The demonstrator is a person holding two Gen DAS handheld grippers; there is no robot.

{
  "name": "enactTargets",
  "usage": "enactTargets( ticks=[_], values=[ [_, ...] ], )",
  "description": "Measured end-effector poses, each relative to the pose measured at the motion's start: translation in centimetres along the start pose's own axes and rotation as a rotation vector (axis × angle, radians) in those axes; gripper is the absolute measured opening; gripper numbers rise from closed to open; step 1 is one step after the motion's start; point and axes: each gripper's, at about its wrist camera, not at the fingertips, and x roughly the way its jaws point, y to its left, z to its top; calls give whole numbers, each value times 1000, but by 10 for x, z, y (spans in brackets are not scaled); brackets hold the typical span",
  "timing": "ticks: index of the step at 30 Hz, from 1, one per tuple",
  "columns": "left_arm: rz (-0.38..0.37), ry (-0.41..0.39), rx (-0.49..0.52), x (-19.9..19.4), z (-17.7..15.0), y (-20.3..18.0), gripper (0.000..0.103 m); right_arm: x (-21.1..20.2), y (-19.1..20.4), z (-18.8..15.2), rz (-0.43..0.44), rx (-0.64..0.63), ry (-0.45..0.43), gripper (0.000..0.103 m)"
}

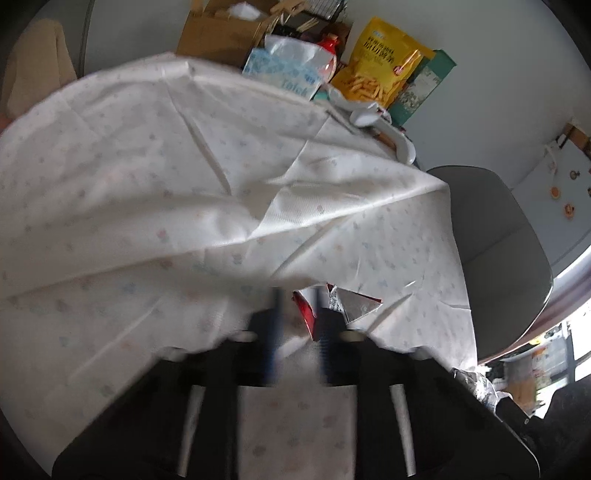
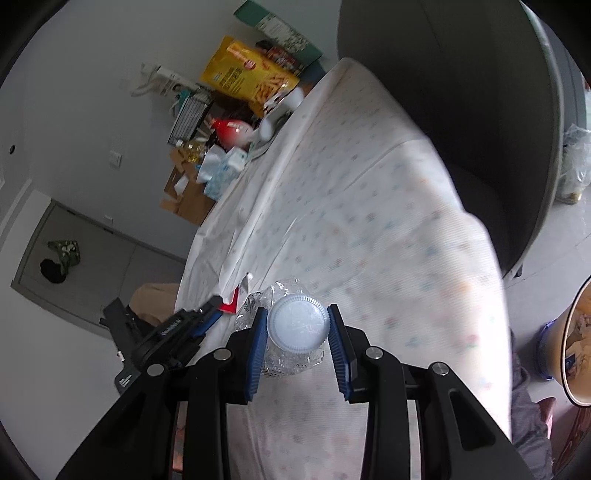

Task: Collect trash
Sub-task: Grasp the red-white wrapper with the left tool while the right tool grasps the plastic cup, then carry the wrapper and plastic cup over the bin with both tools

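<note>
While held over the bench (image 2: 369,192), right hand-held gripper (image 2: 297,325): blue pads on both sides of a crushed clear plastic bottle (image 2: 291,354), white ribbed cap (image 2: 297,325) turned to the camera; pads close to the cap, contact not certain.
Left hand-held gripper (image 1: 295,317): blurred in its own view, fingers narrow, closed on a red and silver wrapper (image 1: 343,304); seen also from the right wrist view (image 2: 210,314) with the red piece at its tip.
Wrapper writing: small black print on the silver side, too blurred to read.
Bench cover: white tablecloth (image 1: 166,177) with pale small pattern, creased and lifted in a fold.
Far edge of bench: yellow snack bag (image 1: 376,62) with Chinese characters, not readable; blue tissue pack (image 1: 280,72) with letters like "Tolek", not sure; green box (image 1: 424,88); red bottle (image 1: 328,46); cardboard box (image 1: 218,35).
Beside bench: grey chair (image 1: 495,251).
Floor, right wrist view: yellow bucket (image 2: 569,343), partly cut by the frame edge.
</note>
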Motion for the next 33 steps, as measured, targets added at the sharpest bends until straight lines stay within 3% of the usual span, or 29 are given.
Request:
enactTargets(
  ticks=[3,12,23,33],
  values=[
    [7,-31,-9,-10,-2,-3,4,-13,-9,1,-4,10,-21,32],
    [-67,-63,47,-46,-16,-44,4,-57,-38,7,-28,43,-99,32],
    [-190,14,193,-36,-62,-141,4,-121,-86,11,-86,103,-213,32],
    [-246,109,341,-10,-121,-224,4,-176,-147,5,-184,175,-290,32]
  ],
)
